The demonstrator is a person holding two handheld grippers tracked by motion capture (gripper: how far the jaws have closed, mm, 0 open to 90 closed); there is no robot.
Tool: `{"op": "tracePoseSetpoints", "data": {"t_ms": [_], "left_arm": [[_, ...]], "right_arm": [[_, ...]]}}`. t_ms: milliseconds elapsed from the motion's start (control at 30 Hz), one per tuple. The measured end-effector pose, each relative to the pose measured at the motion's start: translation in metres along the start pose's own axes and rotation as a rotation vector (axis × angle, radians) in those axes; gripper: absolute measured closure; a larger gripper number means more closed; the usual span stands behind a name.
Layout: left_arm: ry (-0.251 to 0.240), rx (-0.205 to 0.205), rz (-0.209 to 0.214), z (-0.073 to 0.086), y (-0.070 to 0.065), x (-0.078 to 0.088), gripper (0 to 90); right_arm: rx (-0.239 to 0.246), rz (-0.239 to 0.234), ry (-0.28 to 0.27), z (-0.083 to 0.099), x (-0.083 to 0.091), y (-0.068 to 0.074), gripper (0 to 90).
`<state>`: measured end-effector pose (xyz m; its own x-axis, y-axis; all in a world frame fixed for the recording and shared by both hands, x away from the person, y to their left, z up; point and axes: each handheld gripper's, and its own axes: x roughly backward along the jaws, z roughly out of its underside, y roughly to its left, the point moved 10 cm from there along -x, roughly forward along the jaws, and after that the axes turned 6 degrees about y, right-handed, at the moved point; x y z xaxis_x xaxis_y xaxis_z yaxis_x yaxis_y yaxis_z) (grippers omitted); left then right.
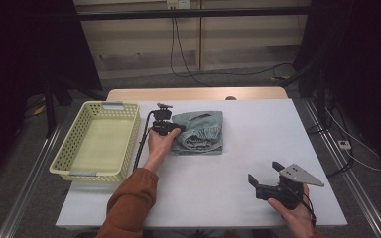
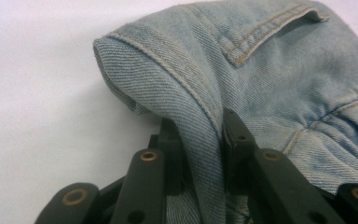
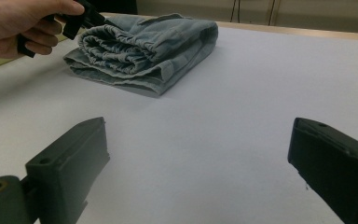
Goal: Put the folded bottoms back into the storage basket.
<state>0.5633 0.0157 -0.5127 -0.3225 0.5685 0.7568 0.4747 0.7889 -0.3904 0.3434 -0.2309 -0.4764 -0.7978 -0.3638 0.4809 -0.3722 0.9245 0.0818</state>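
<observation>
A: Where do things stand?

B: The left claw (image 1: 170,128) is pinching a ridge of the folded jeans (image 1: 201,132) at the edge nearest the basket (image 1: 129,144). In the left gripper view a single fold of denim (image 2: 200,116) runs up between the jaws, and the bulk of the bundle lies beyond and to the right of them, flat on the table (image 1: 228,188).

A: And the other one?

B: The right claw (image 1: 267,179) sits well apart, toward the near right corner, jaws spread wide with nothing between them, pointed toward the jeans (image 3: 144,51).

A: What's the risk?

B: I'd say the grip. It seems to hold only the top layer, not the whole stack. Lift from there and the bundle could unroll, with the lower layers dragging on the table.

A: Anything else?

B: The basket's wall stands just beside the left claw. A trailing hem could catch on that rim during a swing across, leaving the jeans half draped outside. Slipping denim is also possible if the pinch is shallow.
</observation>
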Motion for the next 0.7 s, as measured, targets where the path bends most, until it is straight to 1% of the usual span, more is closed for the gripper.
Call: {"op": "tracePoseSetpoints", "data": {"t_ms": [67,100,133,233,267,333,400,500,667,700], "left_arm": [[-0.007,-0.015,0.0,-0.002,-0.003,0.003,74.5],[-0.02,-0.025,-0.003,-0.003,-0.004,0.005,74.6],[-0.019,-0.028,0.007,-0.004,-0.006,0.008,74.6],[-0.032,-0.021,0.014,-0.006,-0.008,0.012,74.7],[-0.042,-0.024,0.01,-0.007,-0.009,0.014,74.8],[-0.045,-0.034,0.02,-0.009,-0.012,0.018,74.9],[-0.069,-0.061,0.021,-0.012,-0.016,0.022,74.9],[-0.085,-0.1,0.036,-0.017,-0.023,0.03,75.0],[-0.095,-0.136,0.018,-0.022,-0.027,0.042,75.3],[-0.084,-0.158,0.02,-0.022,-0.029,0.045,75.4]], "right_arm": [[-0.001,0.001,-0.001,0.0,0.0,0.0,5.0],[-0.001,0.001,-0.001,0.0,0.0,0.0,5.0],[-0.001,0.001,-0.002,0.0,0.0,-0.001,5.0],[-0.002,0.001,-0.003,0.0,0.001,-0.001,5.0],[-0.001,0.002,-0.002,0.0,0.001,-0.001,5.0],[-0.002,0.002,-0.002,0.0,0.001,-0.001,5.0],[-0.001,0.001,-0.003,0.0,0.001,0.0,5.0],[-0.004,0.0,-0.003,0.0,0.0,-0.001,5.0],[-0.001,0.001,-0.001,0.0,0.0,-0.001,5.1],[-0.002,0.001,0.0,0.0,0.0,0.0,5.1]]}}
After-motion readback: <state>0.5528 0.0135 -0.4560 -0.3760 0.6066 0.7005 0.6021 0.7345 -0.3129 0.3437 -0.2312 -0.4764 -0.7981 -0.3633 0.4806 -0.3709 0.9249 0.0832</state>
